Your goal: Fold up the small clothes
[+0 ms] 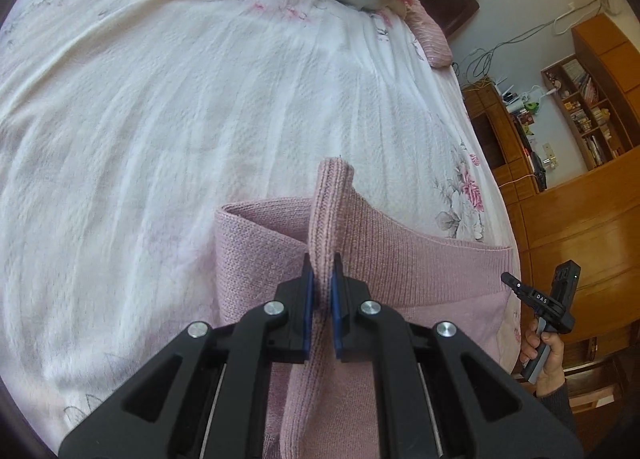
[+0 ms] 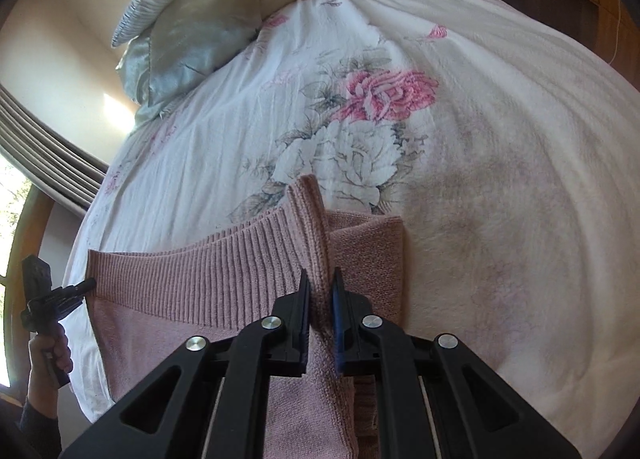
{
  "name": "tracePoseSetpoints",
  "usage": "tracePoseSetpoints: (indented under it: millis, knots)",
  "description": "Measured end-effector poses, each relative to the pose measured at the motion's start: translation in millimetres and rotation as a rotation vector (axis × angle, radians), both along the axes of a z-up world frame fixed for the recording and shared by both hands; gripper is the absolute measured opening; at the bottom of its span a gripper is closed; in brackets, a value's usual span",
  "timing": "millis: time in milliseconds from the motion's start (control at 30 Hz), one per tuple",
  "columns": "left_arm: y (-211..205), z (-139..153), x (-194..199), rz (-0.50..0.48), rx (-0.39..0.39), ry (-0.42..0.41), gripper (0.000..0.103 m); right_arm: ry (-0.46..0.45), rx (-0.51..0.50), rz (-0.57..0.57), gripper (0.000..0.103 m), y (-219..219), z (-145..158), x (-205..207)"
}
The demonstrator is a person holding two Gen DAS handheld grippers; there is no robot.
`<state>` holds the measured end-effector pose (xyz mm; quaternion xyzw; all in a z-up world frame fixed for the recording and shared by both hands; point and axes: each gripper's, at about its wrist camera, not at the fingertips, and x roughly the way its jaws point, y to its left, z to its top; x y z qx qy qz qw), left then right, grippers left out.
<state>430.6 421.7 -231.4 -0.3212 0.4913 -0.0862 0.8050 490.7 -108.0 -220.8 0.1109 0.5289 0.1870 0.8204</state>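
Two wrist views over a bed (image 1: 160, 119) covered by a white floral bedspread (image 2: 360, 131). A pink knit sweater (image 1: 420, 271) lies at the near edge of the bed, partly folded, its ribbed hem (image 2: 208, 271) running across the cloth.

Left hand-held gripper (image 1: 322, 291): jaws narrow, pinching a raised ridge of the sweater that stands up between the blue pads (image 1: 308, 299). A folded edge of the knit lies just left of the pinch.

Right hand-held gripper (image 2: 320, 299): jaws likewise narrow, clamped on an upright fold of the same sweater next to the ribbed hem; a folded corner lies just to the right.

Each view shows the other gripper at the far side of the sweater, held in a hand (image 1: 546, 355) with a dark sleeve (image 1: 560, 399). Pillows (image 2: 192, 27) rest at the head of the bed; wooden shelves (image 1: 584, 111) stand along the wall beyond.
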Motion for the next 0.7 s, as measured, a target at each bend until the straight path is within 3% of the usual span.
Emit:
tracePoseSetpoints:
  millis: [133,267,533,700]
  knots:
    - [2,23,4,0.002,0.001,-0.056,0.005,-0.058,0.010,0.019,0.009,8,29,5]
    - [7,27,16,0.019,-0.001,-0.059,0.005,-0.059,0.001,0.003,0.009,11,36,19]
    - [21,-35,40,0.060,-0.033,0.093,0.005,0.047,-0.051,-0.041,0.009,11,-16,44]
    - [23,-57,45,0.068,-0.041,0.122,0.006,0.086,-0.044,-0.058,0.009,6,-42,51]
